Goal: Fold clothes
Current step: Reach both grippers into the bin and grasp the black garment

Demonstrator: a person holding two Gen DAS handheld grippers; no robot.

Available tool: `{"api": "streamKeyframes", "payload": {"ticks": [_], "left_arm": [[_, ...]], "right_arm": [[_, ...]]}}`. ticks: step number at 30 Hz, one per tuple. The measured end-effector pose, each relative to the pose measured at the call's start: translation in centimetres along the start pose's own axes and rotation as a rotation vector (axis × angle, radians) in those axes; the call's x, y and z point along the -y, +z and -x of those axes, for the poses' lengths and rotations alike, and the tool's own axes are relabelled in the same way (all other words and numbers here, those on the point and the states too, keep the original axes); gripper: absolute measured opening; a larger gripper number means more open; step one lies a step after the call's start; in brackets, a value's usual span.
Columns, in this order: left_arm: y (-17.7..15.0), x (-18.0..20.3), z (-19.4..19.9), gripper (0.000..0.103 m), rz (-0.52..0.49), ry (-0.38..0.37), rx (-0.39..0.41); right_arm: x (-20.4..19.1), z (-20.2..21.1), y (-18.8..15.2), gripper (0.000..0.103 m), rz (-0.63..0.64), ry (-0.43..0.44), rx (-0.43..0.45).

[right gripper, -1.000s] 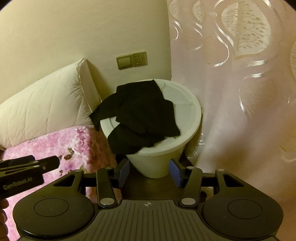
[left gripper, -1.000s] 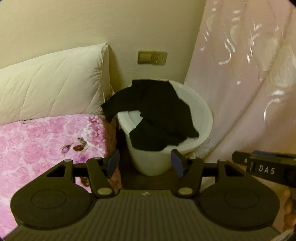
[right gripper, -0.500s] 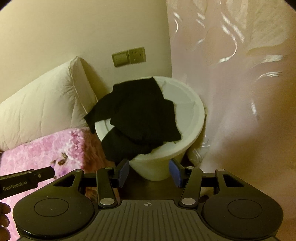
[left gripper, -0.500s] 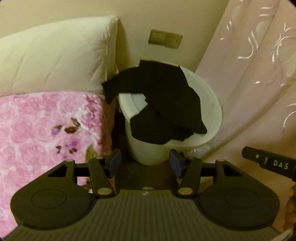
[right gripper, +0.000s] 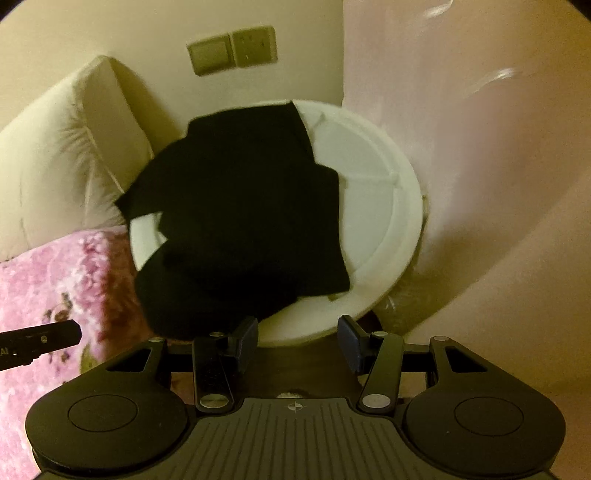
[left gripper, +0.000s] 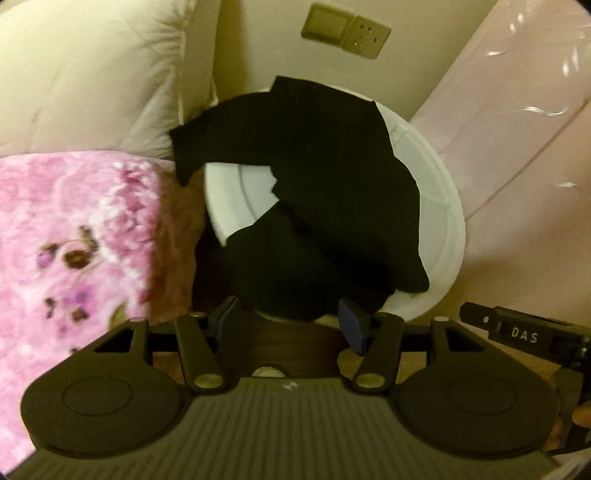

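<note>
A crumpled black garment (left gripper: 325, 192) lies over the lid of a white round bin (left gripper: 439, 206) and hangs over its front and left rim. It also shows in the right wrist view (right gripper: 240, 221), on the same bin (right gripper: 376, 206). My left gripper (left gripper: 290, 321) is open and empty, its fingertips just short of the garment's hanging front edge. My right gripper (right gripper: 297, 339) is open and empty, just in front of the bin's near rim, beside the garment's lower edge.
A bed with a pink flowered blanket (left gripper: 74, 240) stands left of the bin, with a white pillow (left gripper: 92, 74) against the wall. A pink curtain (left gripper: 517, 147) hangs close on the right. A wall switch and socket (left gripper: 345, 31) sit above the bin.
Both grippers have moved forward and down toward the bin; the garment and bin now fill more of each view. Both stay open.
</note>
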State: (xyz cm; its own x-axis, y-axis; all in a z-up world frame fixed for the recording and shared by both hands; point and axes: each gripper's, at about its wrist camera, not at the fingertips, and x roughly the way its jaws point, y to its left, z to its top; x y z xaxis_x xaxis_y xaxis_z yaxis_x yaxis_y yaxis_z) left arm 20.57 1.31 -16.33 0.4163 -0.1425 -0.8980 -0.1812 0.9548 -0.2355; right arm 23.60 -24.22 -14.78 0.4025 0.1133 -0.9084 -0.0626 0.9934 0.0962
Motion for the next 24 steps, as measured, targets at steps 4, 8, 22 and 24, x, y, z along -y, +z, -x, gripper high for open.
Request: {"api": "streamKeyframes", "payload": {"ticks": [4, 8, 22, 24], "left_arm": [[1.8, 0.5, -4.0, 0.054, 0.028, 0.016, -0.036], [4.0, 0.2, -7.5, 0.054, 0.082, 0.019, -0.057], [10.8, -1.8, -15.1, 0.056, 0.234, -0.031, -0.078], [11.7, -2.1, -16.3, 0.057, 0.257, -0.044, -0.087]], "right_arm": [[1.4, -3.8, 2.5, 0.052, -0.008, 0.013, -0.035], [4.1, -7.6, 4.9, 0.052, -0.15, 0.075, -0.045], [6.8, -16.4, 10.4, 0.077, -0.291, 0.141, -0.104], [6.6, -17.4, 11.0, 0.077, -0.294, 0.145, -0.108]]}}
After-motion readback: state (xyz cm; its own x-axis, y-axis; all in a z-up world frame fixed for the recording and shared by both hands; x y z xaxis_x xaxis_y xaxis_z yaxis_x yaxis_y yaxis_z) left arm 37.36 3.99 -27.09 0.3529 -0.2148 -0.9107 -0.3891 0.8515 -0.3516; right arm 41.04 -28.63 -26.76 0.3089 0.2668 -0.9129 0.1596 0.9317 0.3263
